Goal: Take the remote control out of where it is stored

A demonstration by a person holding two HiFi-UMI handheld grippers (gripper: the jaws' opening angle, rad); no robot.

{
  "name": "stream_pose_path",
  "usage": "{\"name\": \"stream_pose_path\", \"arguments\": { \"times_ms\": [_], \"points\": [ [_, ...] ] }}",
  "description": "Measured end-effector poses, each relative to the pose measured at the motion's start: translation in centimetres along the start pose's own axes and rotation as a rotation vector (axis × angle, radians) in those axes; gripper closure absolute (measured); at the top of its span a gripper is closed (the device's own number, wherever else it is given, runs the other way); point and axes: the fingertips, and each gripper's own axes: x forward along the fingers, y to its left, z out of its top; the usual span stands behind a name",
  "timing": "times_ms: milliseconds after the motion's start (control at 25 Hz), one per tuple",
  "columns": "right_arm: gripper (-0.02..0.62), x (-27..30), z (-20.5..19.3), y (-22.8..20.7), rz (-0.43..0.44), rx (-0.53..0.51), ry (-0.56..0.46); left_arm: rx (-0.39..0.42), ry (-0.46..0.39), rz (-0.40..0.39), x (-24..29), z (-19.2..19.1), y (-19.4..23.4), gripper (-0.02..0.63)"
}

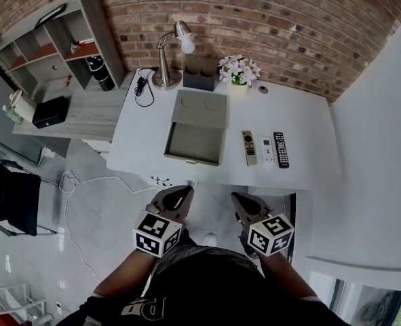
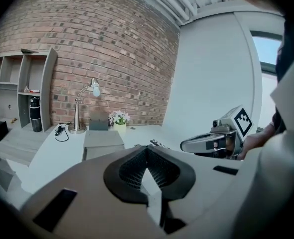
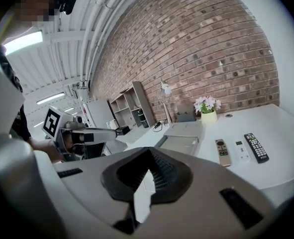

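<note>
Close against the person's body, short of the worktop's [image 1: 144, 145] near edge, the left gripper [image 1: 185, 191] has its jaws pressed together tip to tip with nothing between them. The right gripper [image 1: 237, 198] sits just beside it, level with it, its jaws likewise closed and empty. Both point toward the worktop, and each shows from the side in the other's gripper view. Their marker cubes sit over the person's dark-sleeved forearms.

Ahead of the jaws, at the middle of the white worktop, stands a grey drawer unit [image 1: 199, 107] with its drawer [image 1: 195, 143] pulled out toward the person. To the right of the drawer, apart from it, three remotes lie flat side by side, lengthwise toward the wall: a grey remote control [image 1: 249, 147] nearest the drawer, a small white remote [image 1: 267, 150] in the middle and a black remote [image 1: 280, 149] on the outside. None is touched by either gripper.

Farther back, along the brick wall [image 1: 268, 12], are a silver desk lamp [image 1: 171, 54], a dark grey box [image 1: 200, 75] and a pot of pale flowers [image 1: 239, 68], with a coiled black cable [image 1: 143, 87] left of the lamp. Beyond the worktop's left end, a lower wooden desk [image 1: 95, 111] carries an open shelf unit [image 1: 54, 36], a black bottle [image 1: 102, 73] and a black box [image 1: 50, 111].
</note>
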Motion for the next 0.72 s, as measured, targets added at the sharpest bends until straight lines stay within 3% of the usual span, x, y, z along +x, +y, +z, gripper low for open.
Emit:
{"name": "stream_pose_path", "arguments": {
  "times_ms": [360, 720],
  "points": [
    [0.591, -3.0, -1.1, 2.7, 0.076, -0.009, -0.056, -0.003, 0.012, 0.097, -4.6, -2.7, -2.7, 0.6],
    [0.591, -2.5, -0.2, 3.5, 0.021, 0.003, -0.09, 0.005, -0.007, 0.056, -4.8, -0.7, -1.2, 0.6]
  ]
}}
